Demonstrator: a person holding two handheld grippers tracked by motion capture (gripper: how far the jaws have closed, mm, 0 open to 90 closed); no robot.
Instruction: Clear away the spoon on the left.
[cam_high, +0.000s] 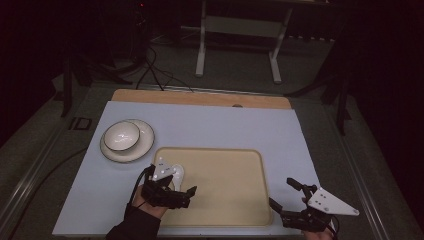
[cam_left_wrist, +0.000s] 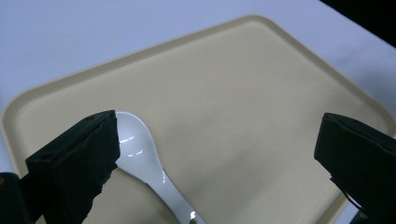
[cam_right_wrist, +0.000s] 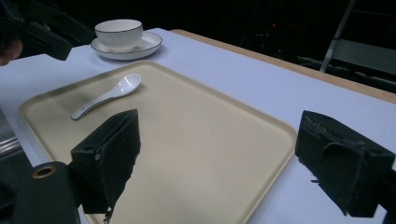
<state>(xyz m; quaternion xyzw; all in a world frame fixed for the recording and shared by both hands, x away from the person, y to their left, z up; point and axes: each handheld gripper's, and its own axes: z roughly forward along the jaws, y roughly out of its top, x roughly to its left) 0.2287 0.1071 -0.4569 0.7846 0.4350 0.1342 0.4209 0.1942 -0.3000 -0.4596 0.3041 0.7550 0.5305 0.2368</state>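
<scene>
High view: the white ceramic spoon (cam_high: 177, 173) lies at the near-left of the beige tray (cam_high: 235, 200), directly under the left gripper (cam_high: 176, 192), far from the right gripper (cam_high: 290, 197) at the tray's near-right corner.

Left gripper view: jaws spread wide, holding nothing; the spoon (cam_left_wrist: 144, 163) lies on the tray below, beside the left jaw, its handle running toward the camera.

Right gripper view: jaws spread, empty; the spoon (cam_right_wrist: 109, 94) lies far-left, its bowl toward the bowl and saucer (cam_right_wrist: 123, 37).

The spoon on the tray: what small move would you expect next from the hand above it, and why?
Probably lift the left gripper clear: its jaws stand wide open and the spoon lies free on the tray, apparently set down.
</scene>
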